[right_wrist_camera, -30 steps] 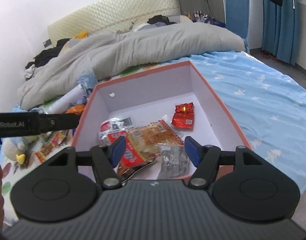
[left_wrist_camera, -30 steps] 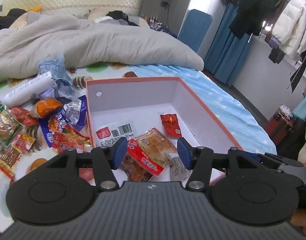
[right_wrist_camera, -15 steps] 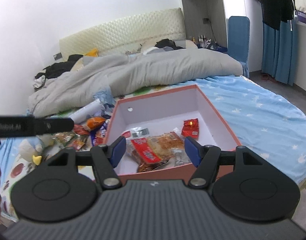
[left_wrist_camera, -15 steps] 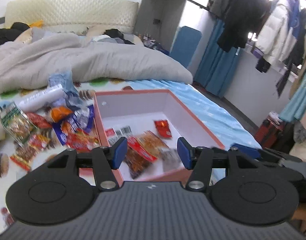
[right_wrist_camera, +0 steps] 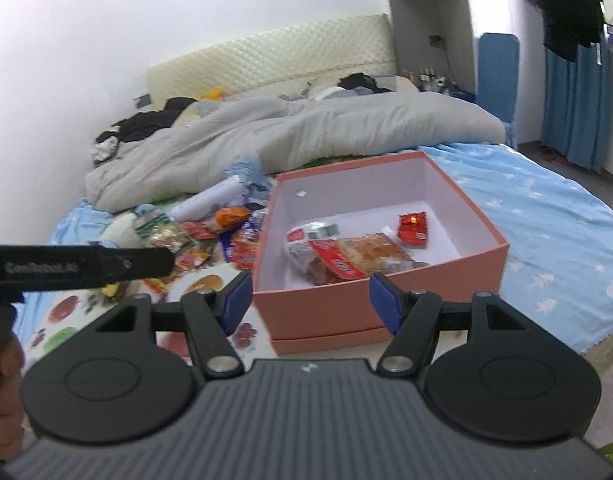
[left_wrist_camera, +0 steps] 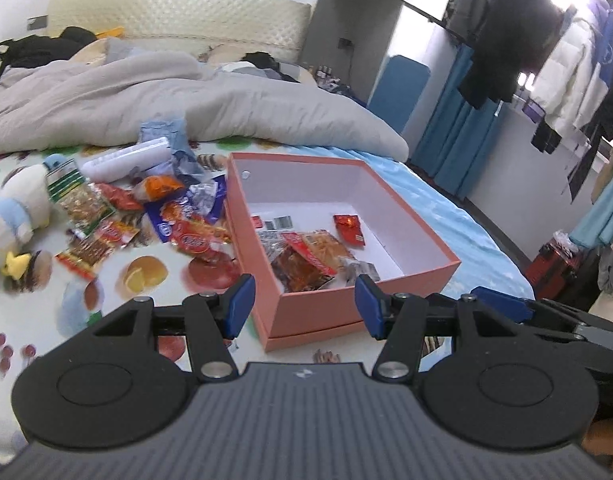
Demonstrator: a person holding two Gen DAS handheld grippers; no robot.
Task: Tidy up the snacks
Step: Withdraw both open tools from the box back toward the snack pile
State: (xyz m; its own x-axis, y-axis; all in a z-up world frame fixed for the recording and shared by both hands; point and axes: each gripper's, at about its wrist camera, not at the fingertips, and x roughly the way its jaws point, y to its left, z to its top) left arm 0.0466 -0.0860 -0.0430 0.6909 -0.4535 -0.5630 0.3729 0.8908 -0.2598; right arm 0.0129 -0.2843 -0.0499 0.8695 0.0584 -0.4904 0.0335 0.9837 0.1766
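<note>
A salmon-pink box with white inside stands on the bed and holds several snack packets, one small red packet lying apart. A heap of loose snack packets lies on the sheet left of the box. My left gripper hangs open and empty in front of the box's near wall. My right gripper is open too, nothing between its blue pads, also short of the box. The left gripper's arm crosses the right wrist view at the left.
A grey duvet is bunched across the bed behind the snacks. A white plush toy sits at the far left. Blue star sheet spreads right of the box. Hanging clothes, blue curtains and a red suitcase stand beyond the bed's right side.
Both grippers have drawn back and a little up from over the box, so the whole box and more of the bed show. Their jaws kept the same opening; nothing was picked up.
</note>
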